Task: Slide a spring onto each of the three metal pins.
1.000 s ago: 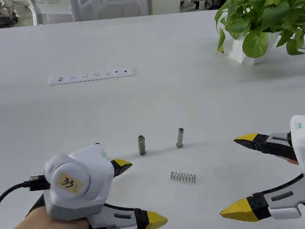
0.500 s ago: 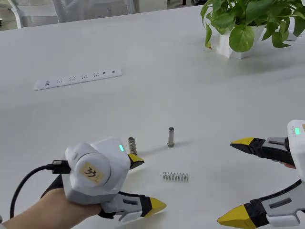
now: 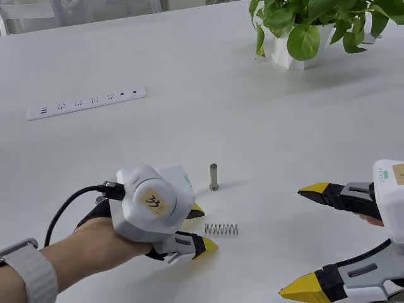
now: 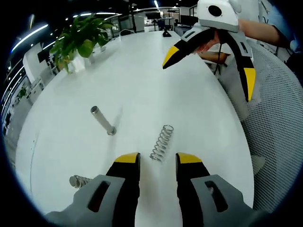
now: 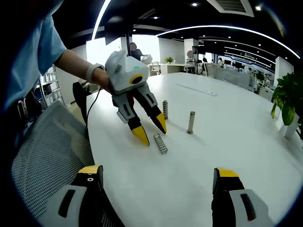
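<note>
White worktop [image 3: 189,63], broad and matte, with office desks and chairs beyond its far edge. Potted plant [image 3: 303,25]: leafy, in a white pot, at the far right corner. Right gripper [image 3: 295,240]: yellow-tipped, at the near right edge, jaws spread wide and holding nothing. Left gripper [image 3: 203,230]: near the near edge, left of centre, jaws at a narrow gap and empty, tips pointing at the loose spring. Power strip [image 3: 86,103]: white, lying flat towards the far left. Bare pin [image 3: 214,177]: metal, upright on its flanged foot at mid-worktop, no spring on it. Sprung pin [image 4: 78,181]: upright, coil already seated round it, just beside the left gripper on the side towards the left edge. Loose spring [image 3: 221,229]: lying on its side between the bare pin and the near edge, one end just ahead of the left tips. Hazards, as judged: the spring may roll or flick away if pinched off-centre across its coils; either standing pin may topple if the gripper body brushes it, the sprung one being closest.
</note>
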Demonstrator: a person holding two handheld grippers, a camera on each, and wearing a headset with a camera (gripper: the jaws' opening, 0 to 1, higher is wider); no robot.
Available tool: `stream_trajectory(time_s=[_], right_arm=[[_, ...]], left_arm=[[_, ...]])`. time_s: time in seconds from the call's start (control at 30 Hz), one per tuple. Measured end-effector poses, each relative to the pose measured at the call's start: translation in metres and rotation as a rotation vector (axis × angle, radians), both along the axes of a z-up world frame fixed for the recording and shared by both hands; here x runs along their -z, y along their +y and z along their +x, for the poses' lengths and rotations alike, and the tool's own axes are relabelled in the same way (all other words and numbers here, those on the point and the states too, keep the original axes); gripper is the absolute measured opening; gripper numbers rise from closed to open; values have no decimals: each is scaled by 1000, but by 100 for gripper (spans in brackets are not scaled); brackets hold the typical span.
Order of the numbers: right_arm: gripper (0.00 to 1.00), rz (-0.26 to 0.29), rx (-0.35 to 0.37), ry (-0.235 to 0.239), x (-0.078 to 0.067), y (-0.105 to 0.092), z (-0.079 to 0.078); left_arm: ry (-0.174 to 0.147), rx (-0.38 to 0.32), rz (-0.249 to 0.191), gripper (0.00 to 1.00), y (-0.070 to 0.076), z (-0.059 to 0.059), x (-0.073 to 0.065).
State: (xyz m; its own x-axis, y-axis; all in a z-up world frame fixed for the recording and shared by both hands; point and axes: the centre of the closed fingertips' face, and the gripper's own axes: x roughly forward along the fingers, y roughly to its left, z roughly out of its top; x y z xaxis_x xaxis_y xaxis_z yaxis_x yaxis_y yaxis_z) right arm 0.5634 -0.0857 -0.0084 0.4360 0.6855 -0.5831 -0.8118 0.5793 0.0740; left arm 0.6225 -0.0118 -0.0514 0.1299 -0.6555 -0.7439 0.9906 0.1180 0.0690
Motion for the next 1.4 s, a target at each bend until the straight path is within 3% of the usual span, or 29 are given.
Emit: stream_trajectory(time_s=[0.13,0.23,0.4,0.57,0.7,0.8,1.0,1.2,1.4], right_arm=[[95,5,6,5,2,-1,0],[95,3,8,6,3,-2,1],[95,3,10,10,4,-2,0],[95,1,10,12,4,0,-2],[95,0,11,14,4,0,-2],[94,-8,8,12,3,0,-3],[94,-7,8,10,2,2,-2],[94,-20,-3,14,5,3,-3],[94,-17,-4,14,4,4,-3]], left_arm=[[-7,13,17,23,-3,5,1],[6,22,34,18,-5,8,1],[38,75,93,15,-8,5,3],[31,135,146,8,-9,0,3],[45,149,183,9,-8,-1,3],[72,160,237,10,-2,-1,4],[69,193,279,11,-3,-2,4],[97,191,326,8,-3,1,5],[60,196,415,8,-3,-1,6]])
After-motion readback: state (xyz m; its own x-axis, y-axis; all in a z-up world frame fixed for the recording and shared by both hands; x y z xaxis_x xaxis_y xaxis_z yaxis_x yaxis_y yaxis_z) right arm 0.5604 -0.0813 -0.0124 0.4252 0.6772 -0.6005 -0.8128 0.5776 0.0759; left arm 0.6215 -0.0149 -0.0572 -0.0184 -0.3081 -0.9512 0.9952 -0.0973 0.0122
